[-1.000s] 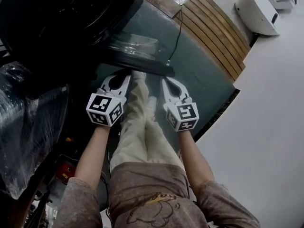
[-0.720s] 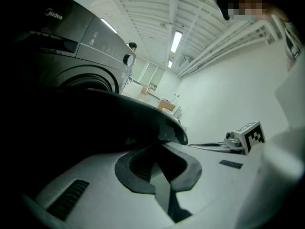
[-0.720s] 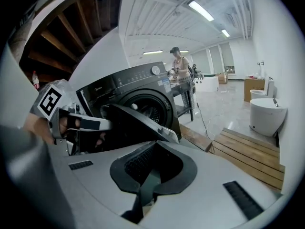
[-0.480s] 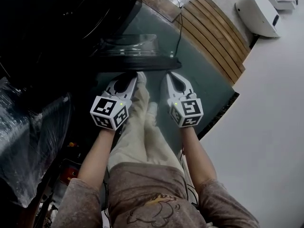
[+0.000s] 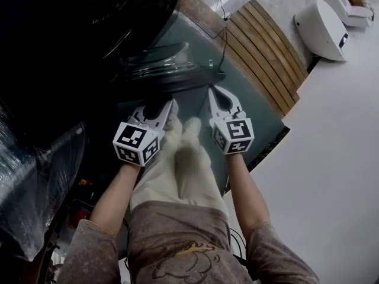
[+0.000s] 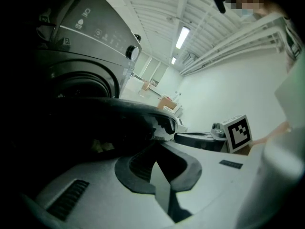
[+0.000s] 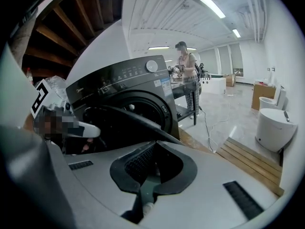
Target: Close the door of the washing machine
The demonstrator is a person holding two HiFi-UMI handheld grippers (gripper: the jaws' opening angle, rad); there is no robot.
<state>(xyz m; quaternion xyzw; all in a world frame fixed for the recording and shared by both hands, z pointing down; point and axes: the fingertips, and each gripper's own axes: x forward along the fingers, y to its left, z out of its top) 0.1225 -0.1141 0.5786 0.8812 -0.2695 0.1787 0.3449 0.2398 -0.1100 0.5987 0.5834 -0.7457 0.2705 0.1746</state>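
The dark grey washing machine (image 5: 83,16) fills the head view's upper left, and its round door (image 5: 169,70) hangs part open with the glass bulge showing. My left gripper (image 5: 169,103) is shut, its tips just under the door's near rim. My right gripper (image 5: 213,90) is shut too, with its tips against the door's right edge. From the left gripper view, the door's dark rim (image 6: 119,113) lies right above the left gripper (image 6: 155,144). In the right gripper view, the door's edge (image 7: 138,123) slants across in front of the drum opening (image 7: 128,109), just beyond the right gripper (image 7: 155,144).
A slatted wooden platform (image 5: 269,46) and a white toilet-like unit (image 5: 320,19) stand to the right, with a black cable (image 5: 222,34) trailing over the floor. Plastic-wrapped goods (image 5: 35,176) sit at the left. My legs (image 5: 177,164) are below. A person (image 7: 187,75) stands far off.
The door has swung further toward the machine, its glass side now tilted up. Both shut grippers have moved forward along with it.
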